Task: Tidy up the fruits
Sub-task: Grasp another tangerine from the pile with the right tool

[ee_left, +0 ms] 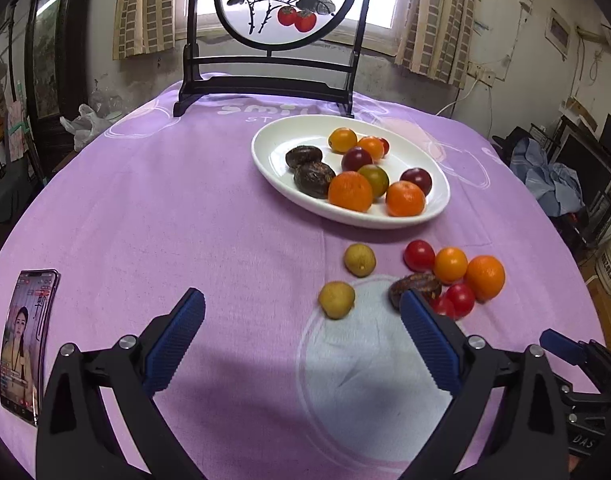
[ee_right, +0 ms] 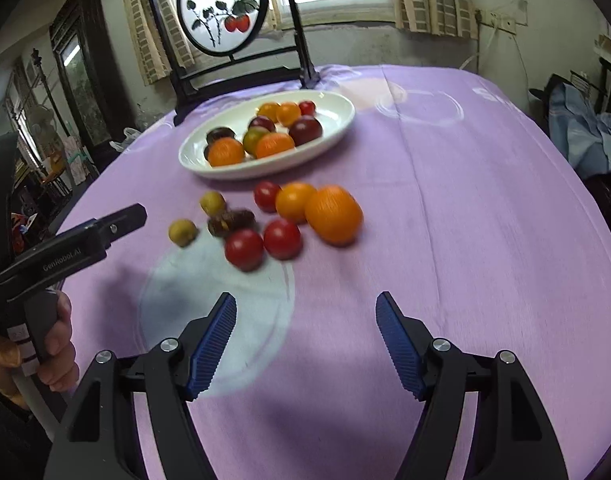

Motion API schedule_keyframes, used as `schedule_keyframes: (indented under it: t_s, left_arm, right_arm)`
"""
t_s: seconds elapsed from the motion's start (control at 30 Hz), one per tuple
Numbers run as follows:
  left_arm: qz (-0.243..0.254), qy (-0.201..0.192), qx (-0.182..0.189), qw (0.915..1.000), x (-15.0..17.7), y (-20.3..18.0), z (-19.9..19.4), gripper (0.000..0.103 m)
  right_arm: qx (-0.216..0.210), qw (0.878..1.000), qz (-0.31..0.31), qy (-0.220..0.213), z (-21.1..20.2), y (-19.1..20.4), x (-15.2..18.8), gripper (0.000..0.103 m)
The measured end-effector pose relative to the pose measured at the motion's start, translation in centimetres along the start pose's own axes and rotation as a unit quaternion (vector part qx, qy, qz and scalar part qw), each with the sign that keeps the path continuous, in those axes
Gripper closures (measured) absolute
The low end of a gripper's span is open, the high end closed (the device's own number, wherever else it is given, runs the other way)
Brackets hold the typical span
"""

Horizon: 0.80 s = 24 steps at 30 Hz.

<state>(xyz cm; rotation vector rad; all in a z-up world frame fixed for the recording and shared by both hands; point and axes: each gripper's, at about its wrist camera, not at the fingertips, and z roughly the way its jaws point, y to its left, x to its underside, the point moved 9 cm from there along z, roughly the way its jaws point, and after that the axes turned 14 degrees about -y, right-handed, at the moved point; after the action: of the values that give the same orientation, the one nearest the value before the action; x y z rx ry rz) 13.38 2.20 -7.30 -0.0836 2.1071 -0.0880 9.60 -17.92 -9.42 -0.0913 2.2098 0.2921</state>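
A white oval plate holds several fruits: oranges, dark plums, brown passion fruits. Loose fruits lie on the purple cloth in front of it: two yellow-green ones, a brown one, red tomatoes, a small orange and a bigger orange. My left gripper is open and empty, just short of the loose fruits. My right gripper is open and empty, in front of the tomatoes.
A phone lies on the cloth at the left. A black-framed round painted screen stands behind the plate. The left gripper's body shows in the right wrist view. Clutter surrounds the table.
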Motion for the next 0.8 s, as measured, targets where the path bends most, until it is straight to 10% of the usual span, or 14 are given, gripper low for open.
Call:
schedule_keyframes:
  t_s: [0.8]
  left_arm:
    - [0.004, 0.038, 0.034, 0.9987, 1.8, -0.4, 0.9, 0.007]
  right_arm:
    - [0.042, 0.998, 0.004, 0.036, 1.6, -2.1, 2.7, 0.03]
